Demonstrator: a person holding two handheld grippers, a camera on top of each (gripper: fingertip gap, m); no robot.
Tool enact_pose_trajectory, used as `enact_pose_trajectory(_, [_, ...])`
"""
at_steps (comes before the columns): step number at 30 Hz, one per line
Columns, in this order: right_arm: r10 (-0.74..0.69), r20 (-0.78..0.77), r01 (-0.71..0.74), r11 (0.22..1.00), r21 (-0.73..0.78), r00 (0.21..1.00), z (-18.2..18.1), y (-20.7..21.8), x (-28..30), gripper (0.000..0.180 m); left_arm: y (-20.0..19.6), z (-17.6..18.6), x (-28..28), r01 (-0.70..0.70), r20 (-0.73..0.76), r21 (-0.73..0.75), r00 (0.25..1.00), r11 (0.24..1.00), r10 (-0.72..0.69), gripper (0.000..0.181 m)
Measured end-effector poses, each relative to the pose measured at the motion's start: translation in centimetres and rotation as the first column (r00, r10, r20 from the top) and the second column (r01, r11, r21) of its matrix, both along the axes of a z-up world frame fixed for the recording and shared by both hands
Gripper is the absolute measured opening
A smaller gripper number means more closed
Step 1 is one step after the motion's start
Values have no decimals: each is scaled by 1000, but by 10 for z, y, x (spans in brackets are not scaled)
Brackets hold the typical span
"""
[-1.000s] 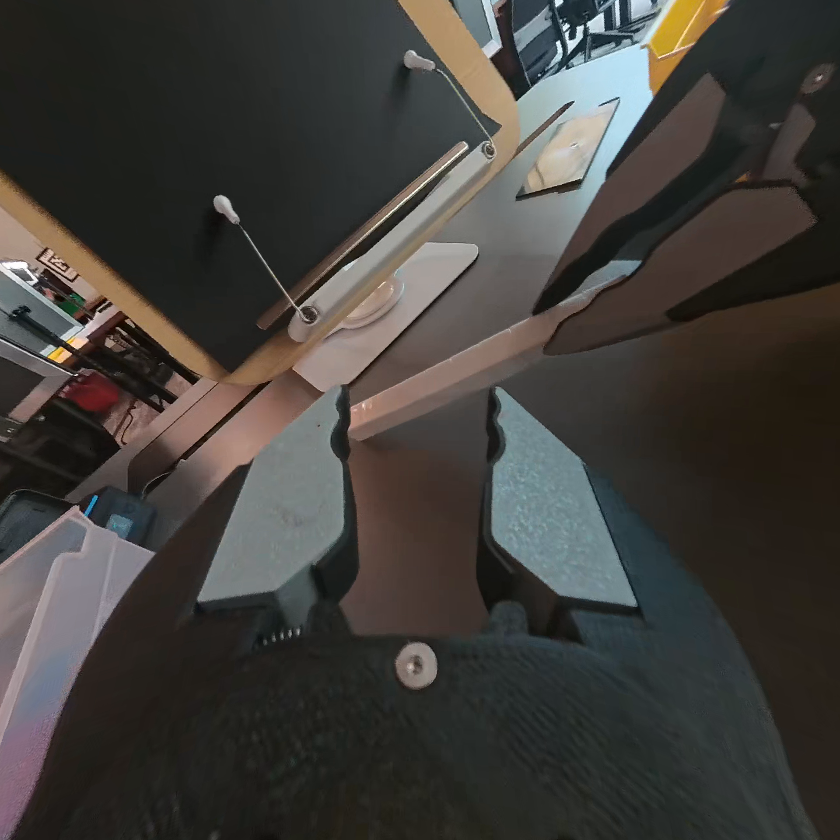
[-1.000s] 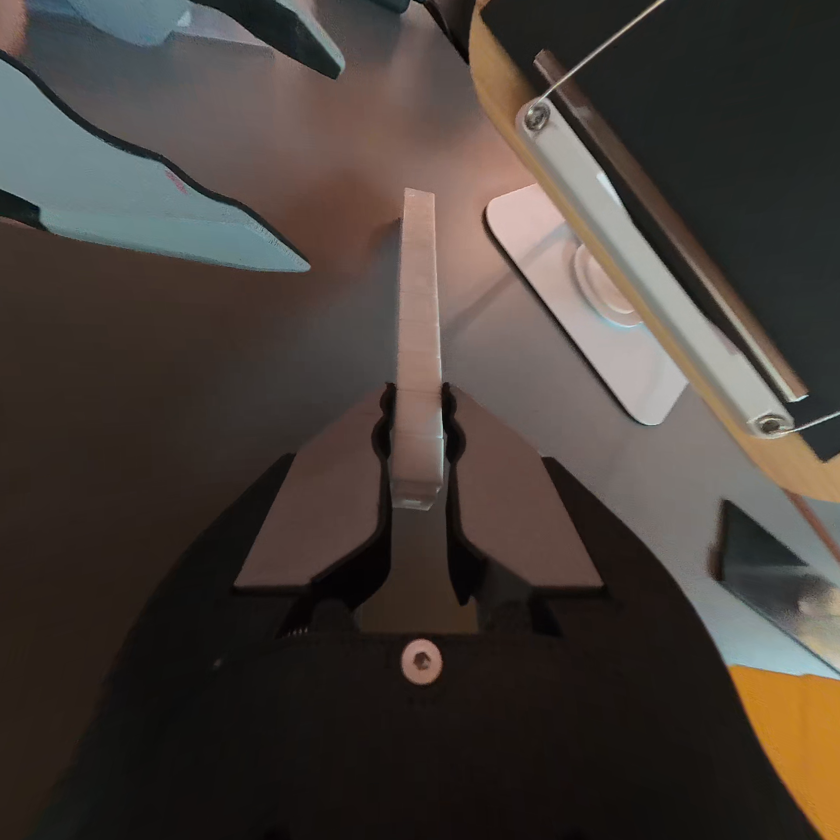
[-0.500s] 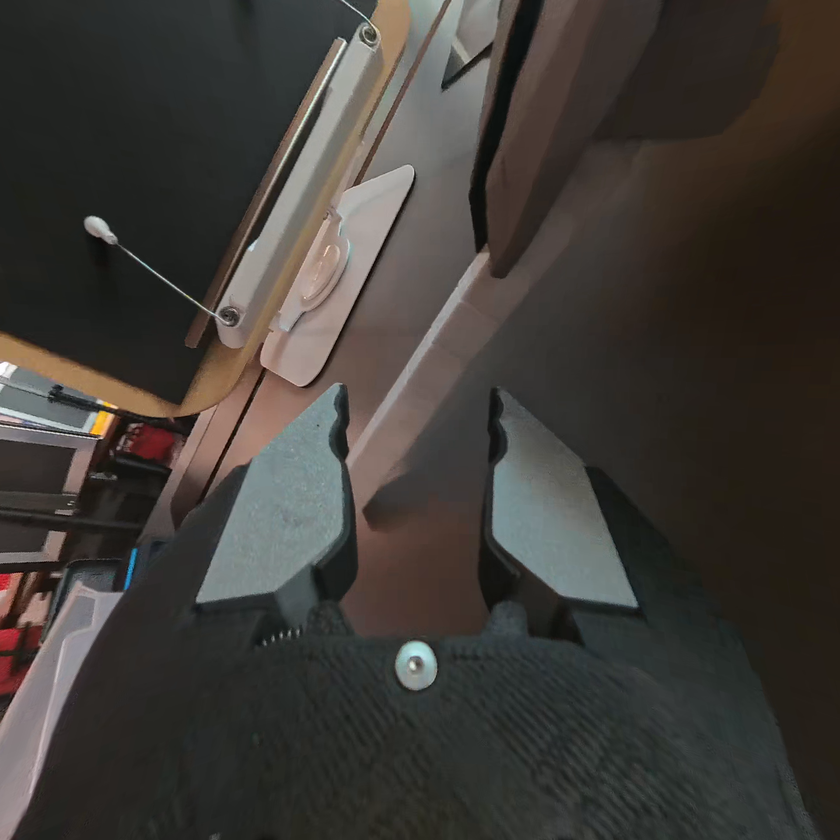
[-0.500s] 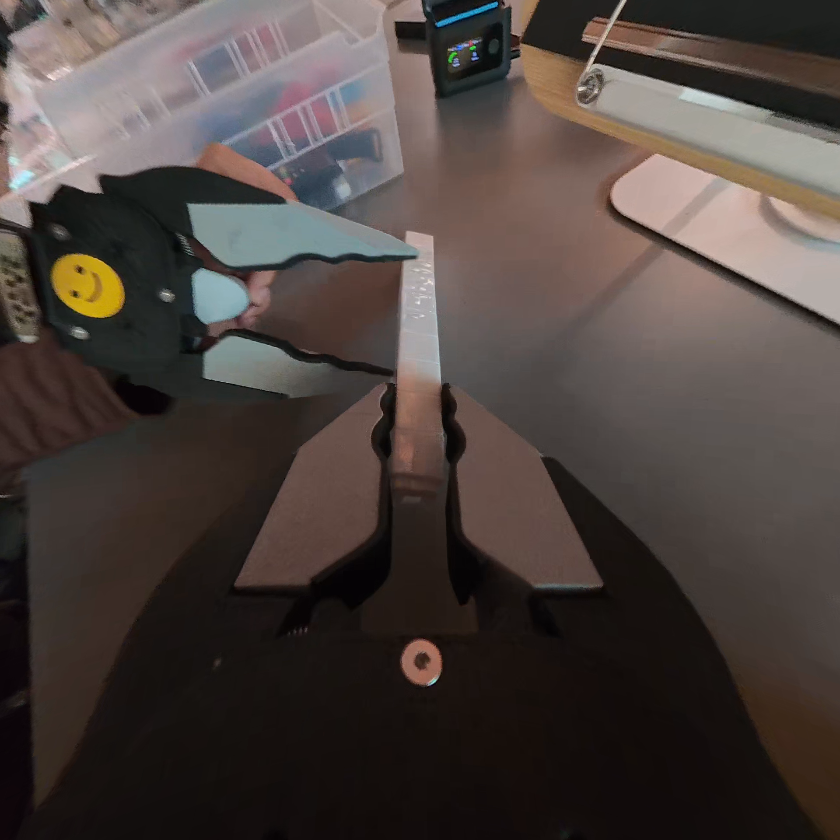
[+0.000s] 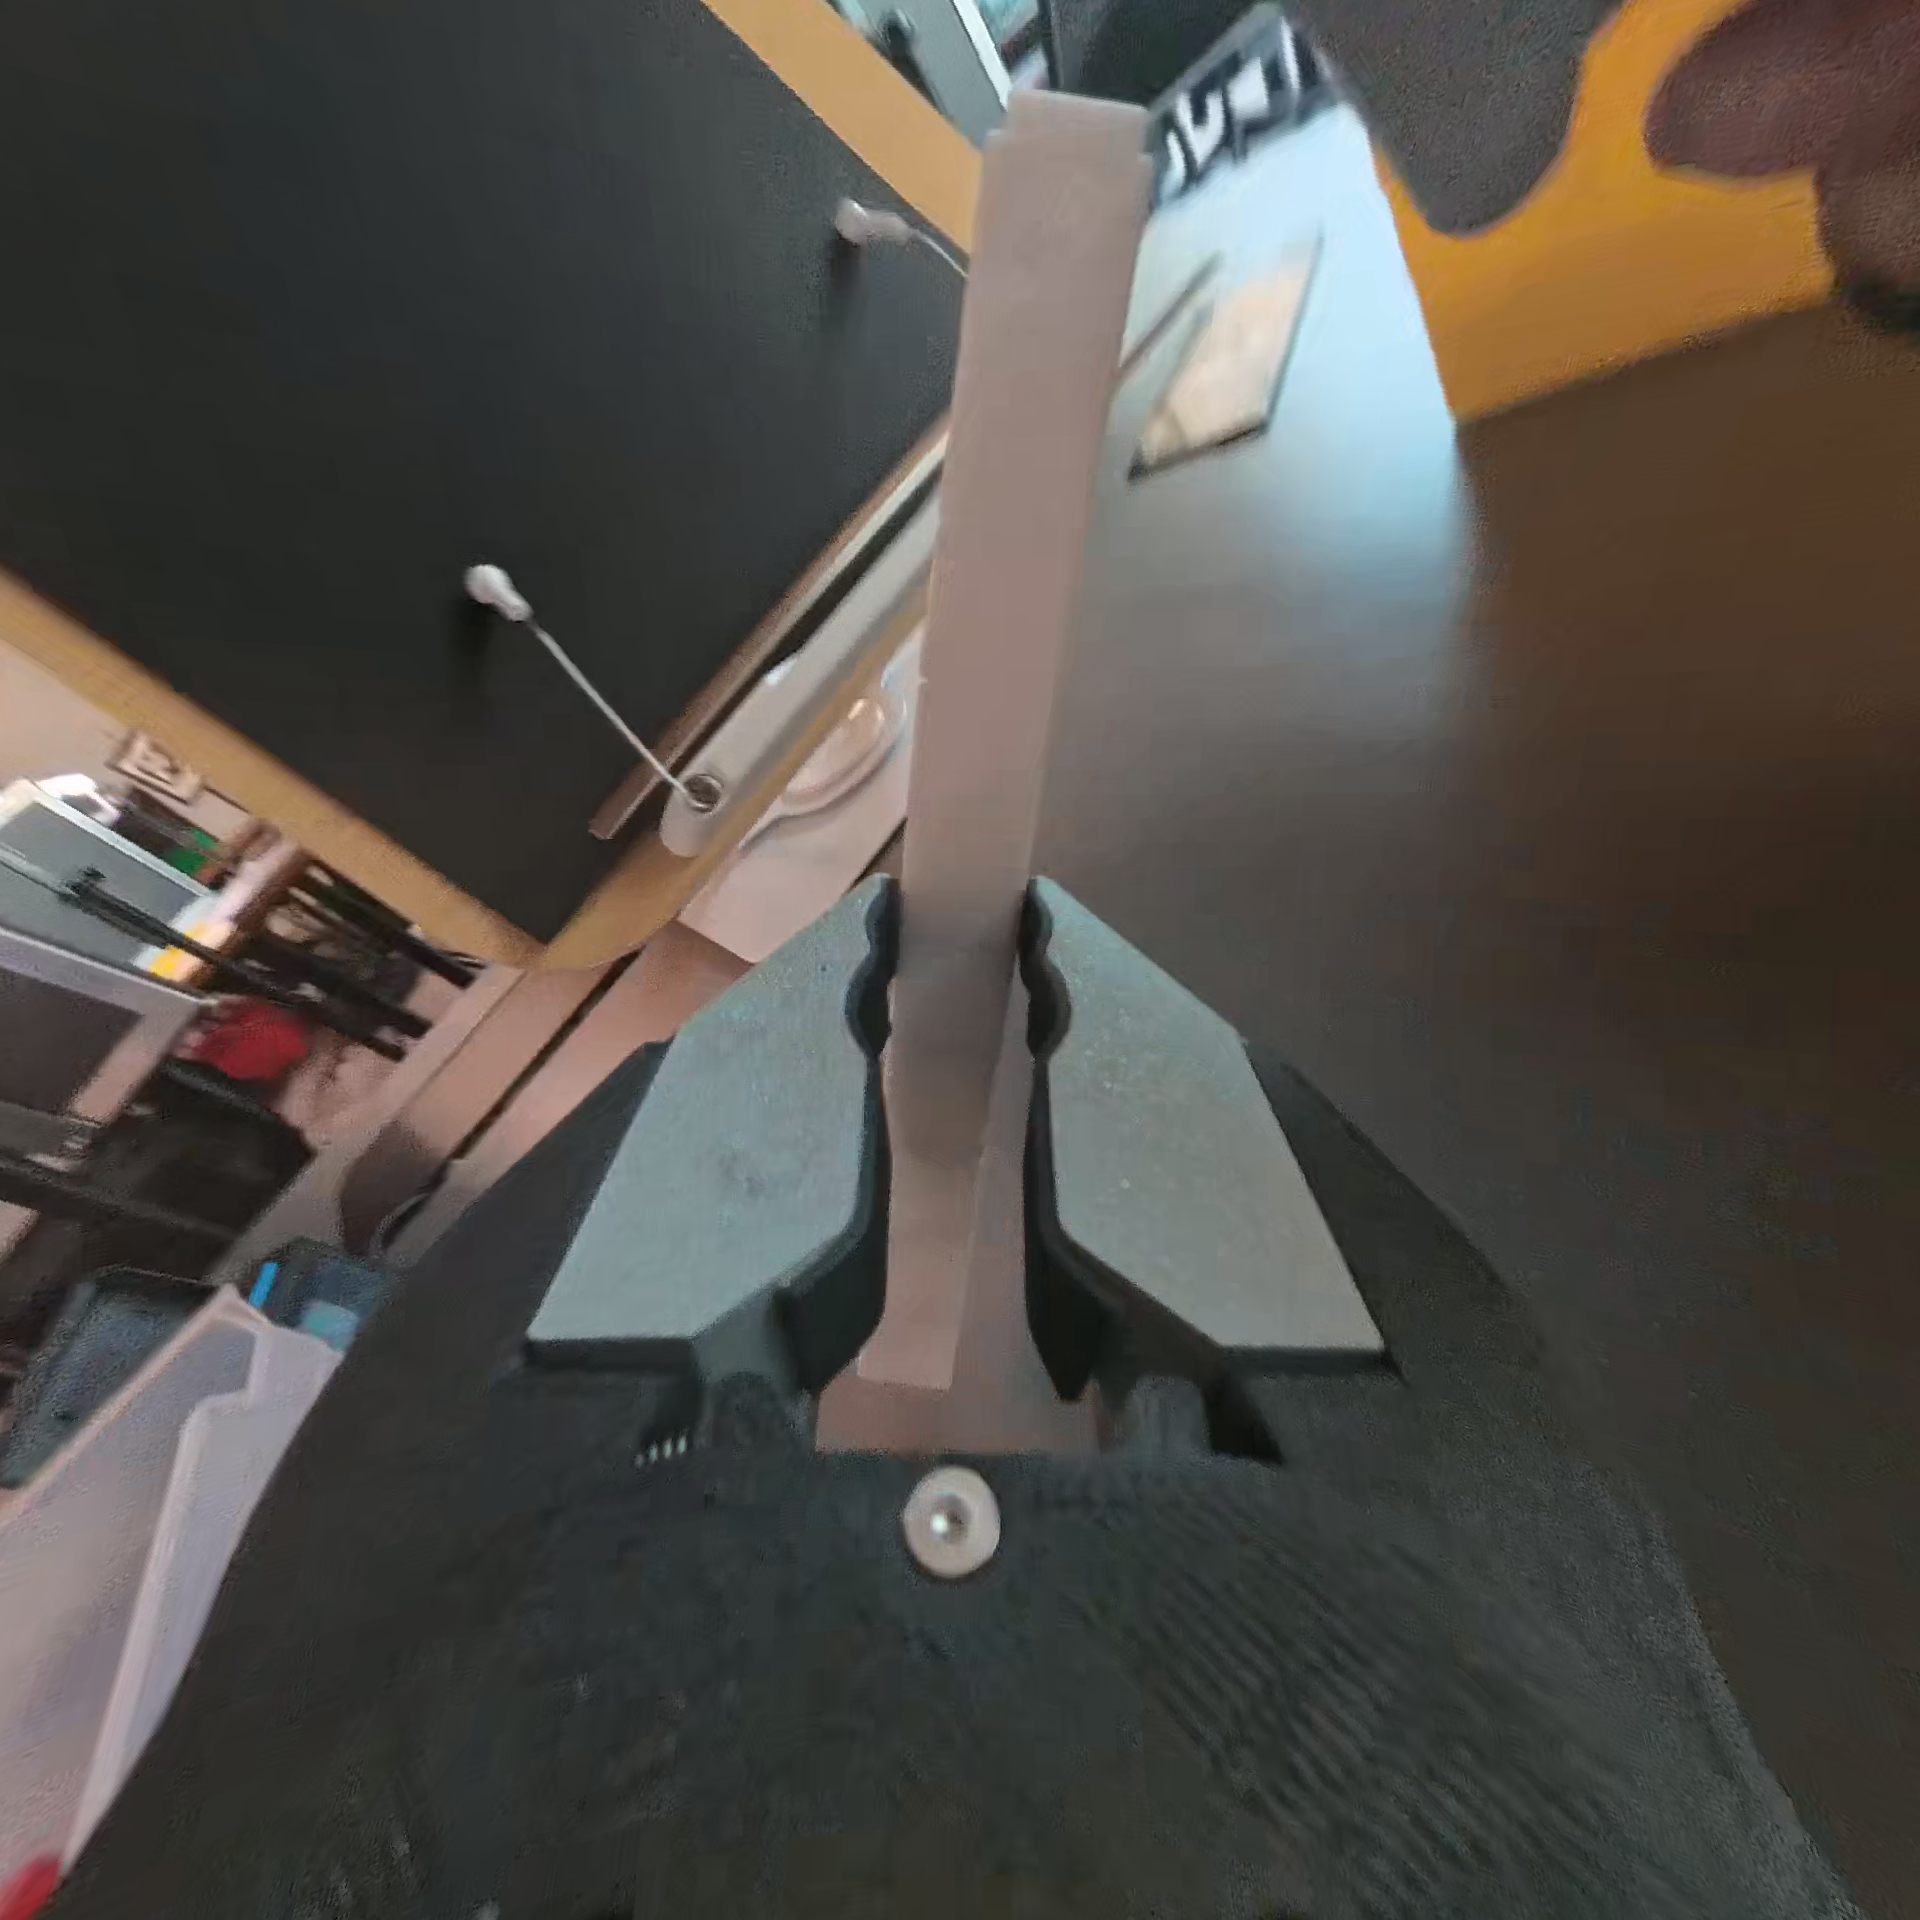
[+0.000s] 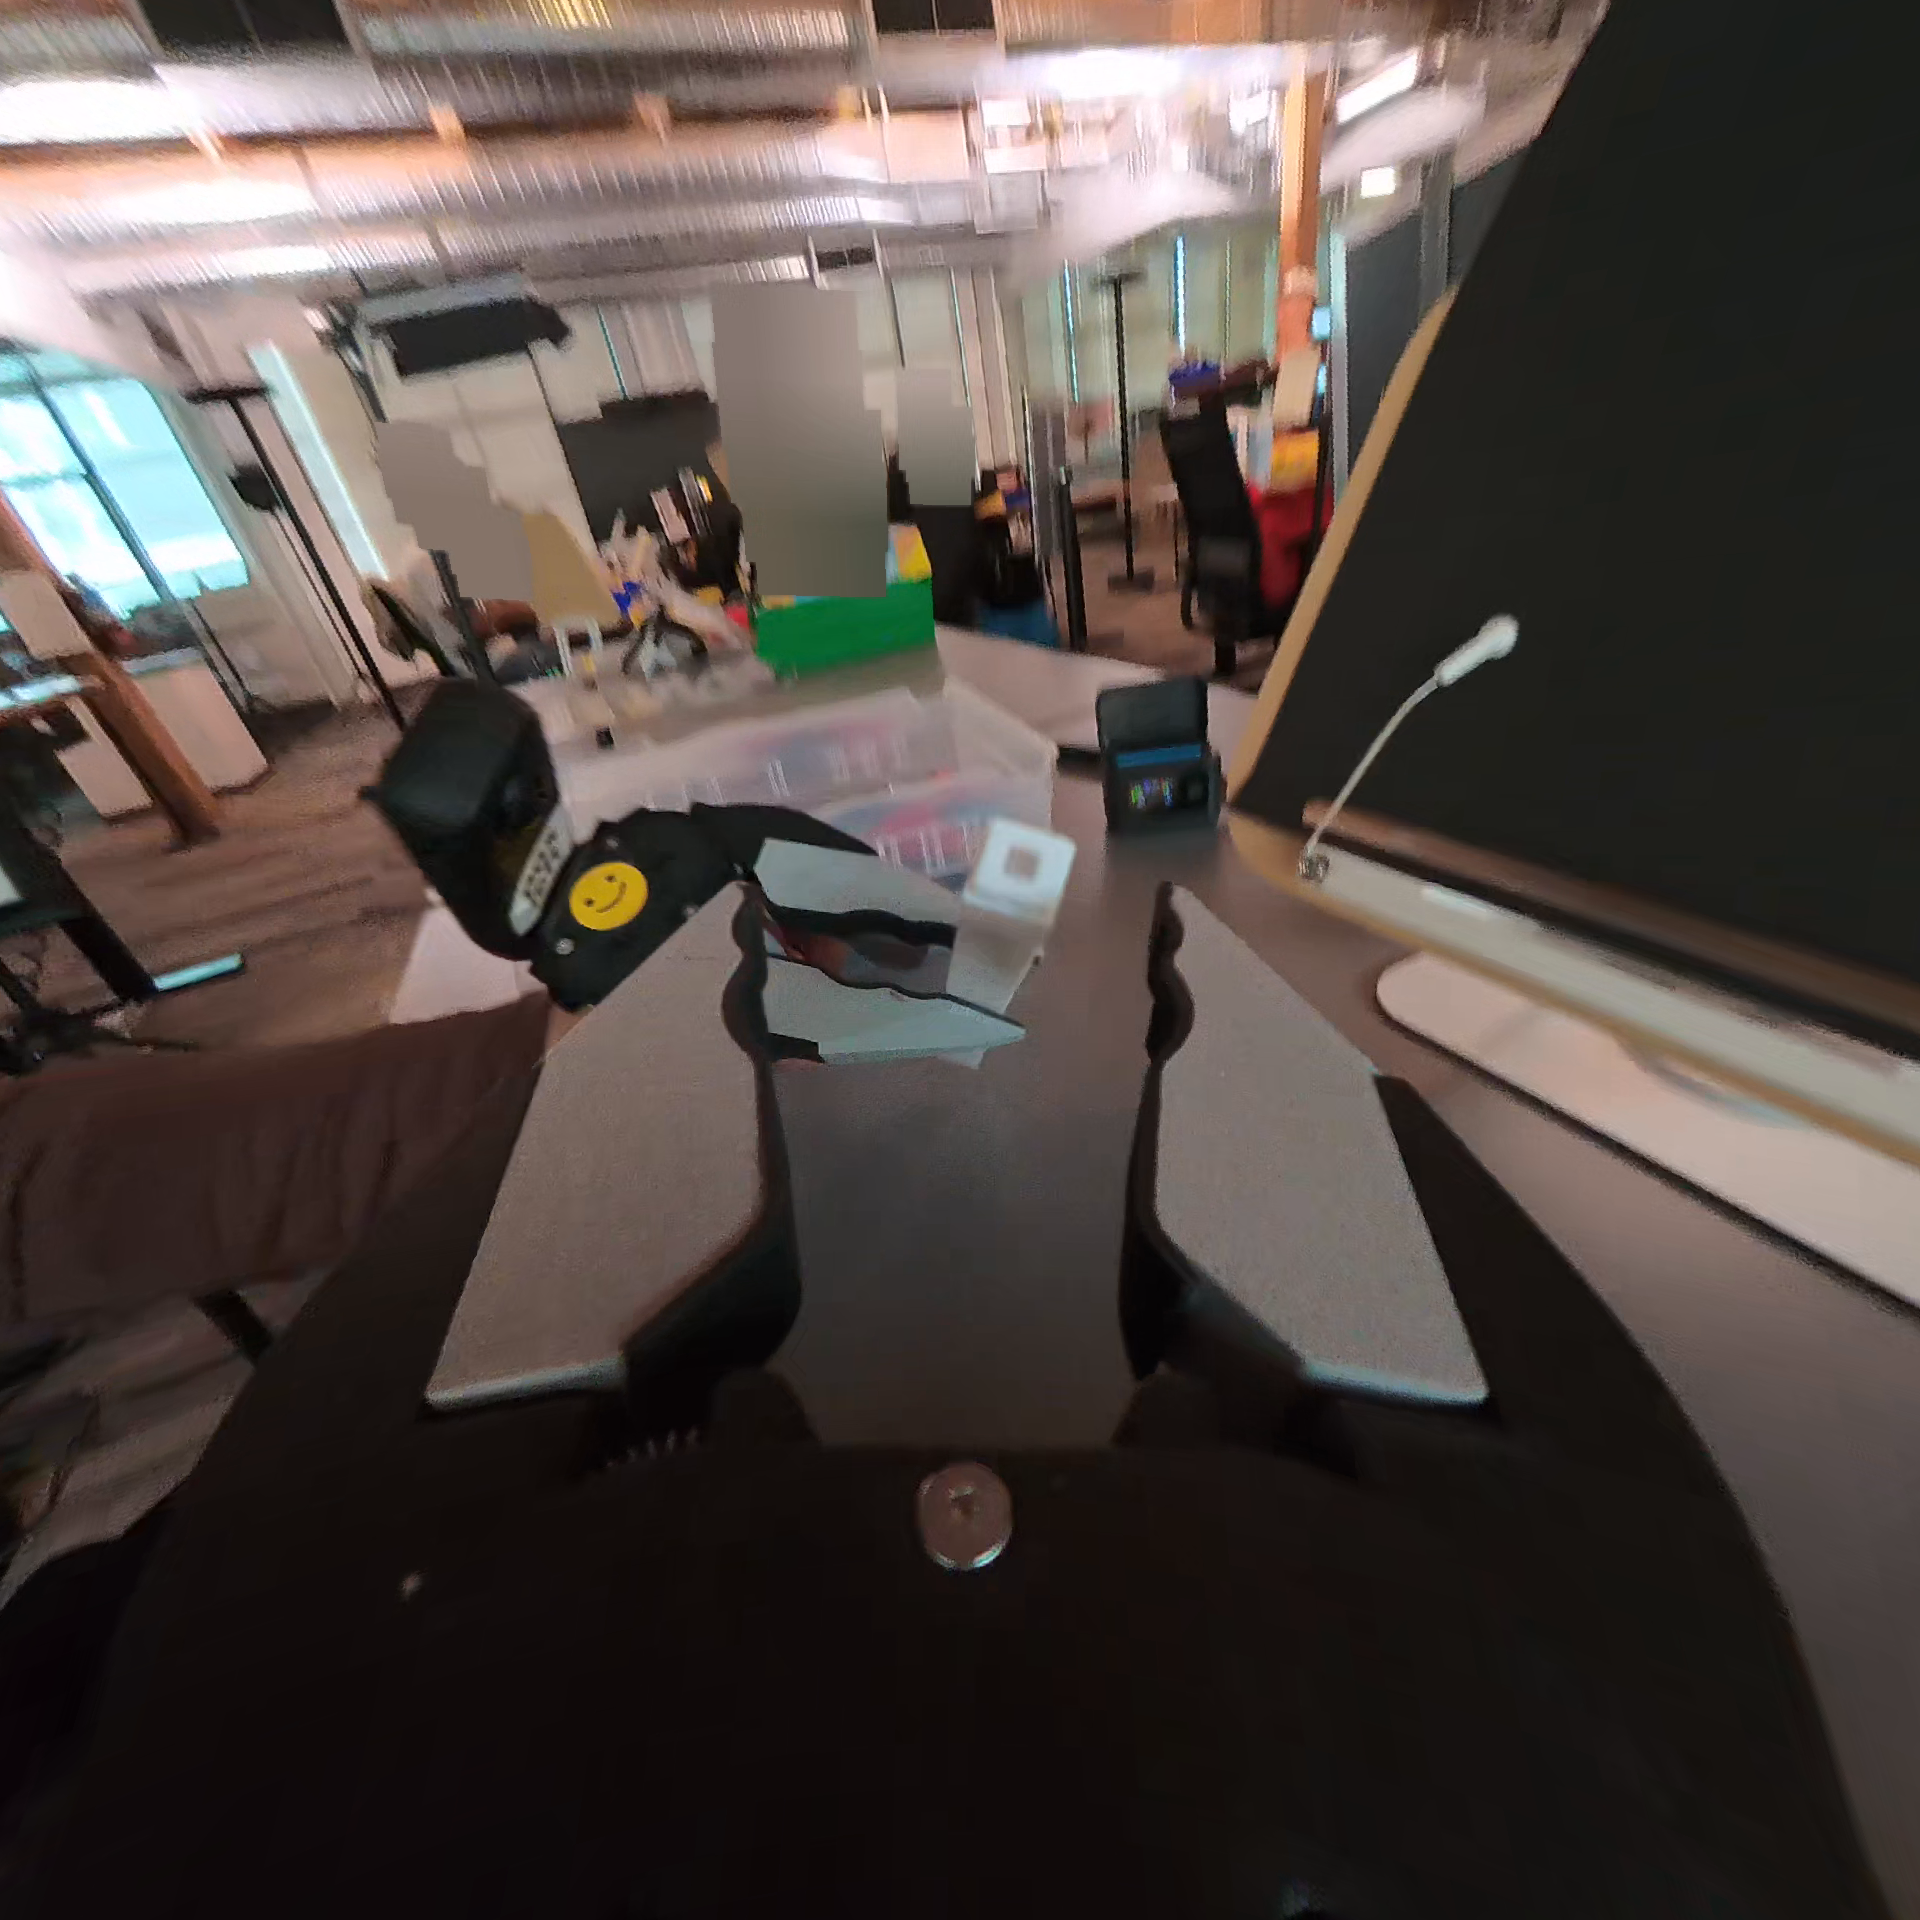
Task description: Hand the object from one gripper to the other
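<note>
The object is a long white square bar [image 5: 1023,540]. My left gripper [image 5: 958,940] is shut on its near end, and the bar sticks straight out ahead of the fingers. In the right wrist view the bar [image 6: 1013,894] shows end-on, held by the left gripper [image 6: 914,966] a little ahead and left of my right gripper [image 6: 951,971]. My right gripper is open and empty, with its jaws wide apart above the dark table [image 6: 966,1195].
A black monitor with a wooden rim [image 5: 416,364] on a white base [image 6: 1621,1070] stands close by. A clear plastic bin [image 6: 831,769] and a small black device [image 6: 1158,758] sit farther back. A yellow item [image 5: 1600,270] is at the upper right of the left wrist view.
The bar passed from my right gripper to my left. My left gripper closed on it, my right gripper opened and drew back. Both views swung as the grippers turned.
</note>
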State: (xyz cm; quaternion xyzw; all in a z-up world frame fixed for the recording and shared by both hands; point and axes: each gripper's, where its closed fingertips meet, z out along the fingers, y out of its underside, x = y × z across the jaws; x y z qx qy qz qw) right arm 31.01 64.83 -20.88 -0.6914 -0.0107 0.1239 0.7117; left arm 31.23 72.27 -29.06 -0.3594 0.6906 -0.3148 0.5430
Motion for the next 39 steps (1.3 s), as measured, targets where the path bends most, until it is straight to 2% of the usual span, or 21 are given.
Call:
enact_pose_trajectory(1, [9, -5, -8, 999, 36, 1000, 6, -3, -1, 70, 2, 7, -2, 9, 21, -67, 1000, 998, -7, 20])
enact_pose_trajectory(3, [34, -16, -34, 999, 39, 999, 7, -3, -4, 71, -1, 18, -6, 60, 49, -190, 997, 980, -52, 19])
enact_pose_trajectory(5, [56, -8, -56, 998, -18, 998, -5, 4, -9, 75, -17, 27, -12, 171, 74, -293, 985, 941, -156, 19])
enact_pose_trajectory(8, [94, 52, -89, 992, -91, 994, -22, 16, -26, 79, -47, 39, -23, 346, 121, -375, 938, 860, -325, 19])
enact_pose_trajectory(11, [125, 146, -113, 990, -85, 981, -25, 21, -43, 71, -80, 39, -39, 495, 95, -499, 847, 711, -523, 19])
enact_pose_trajectory(13, [190, 183, -181, 981, -61, 965, -23, 17, -59, 57, -91, 31, -44, 508, 43, -556, 809, 658, -587, 19])
enact_pose_trajectory(14, [234, 194, -226, 972, -61, 953, -22, 14, -67, 37, -92, 26, -43, 499, 19, -559, 807, 663, -591, 20])
enact_pose_trajectory(15, [221, 204, -211, 975, -71, 954, -24, 15, -65, 23, -93, 24, -44, 504, 9, -554, 800, 663, -600, 20])
enact_pose_trajectory(19, [205, 201, -191, 978, -86, 958, -23, 14, -57, 22, -93, 23, -41, 483, 18, -581, 812, 655, -583, 22])
enact_pose_trajectory(24, [41, 177, -50, 998, 47, 983, 1, 6, -26, 20, -82, 19, -34, 440, 17, -496, 867, 749, -498, 49])
enact_pose_trajectory(29, [63, 53, -70, 984, 162, 997, 23, -10, -15, 20, -86, 9, -33, 429, -25, -502, 861, 751, -508, 56])
enact_pose_trajectory(32, [78, 23, -80, 977, 196, 997, 30, -15, -13, 20, -90, 8, -33, 437, -26, -518, 852, 736, -523, 54])
enact_pose_trajectory(37, [180, -25, -169, 955, 245, 983, 37, -20, -24, 19, -102, 5, -35, 460, -26, -529, 831, 713, -555, 52])
enact_pose_trajectory(38, [189, -25, -177, 954, 242, 982, 37, -19, -26, 19, -103, 5, -36, 469, -25, -517, 828, 716, -560, 45])
enact_pose_trajectory(39, [182, -23, -171, 956, 236, 983, 36, -18, -26, 20, -104, 6, -37, 483, -21, -496, 824, 722, -566, 23])
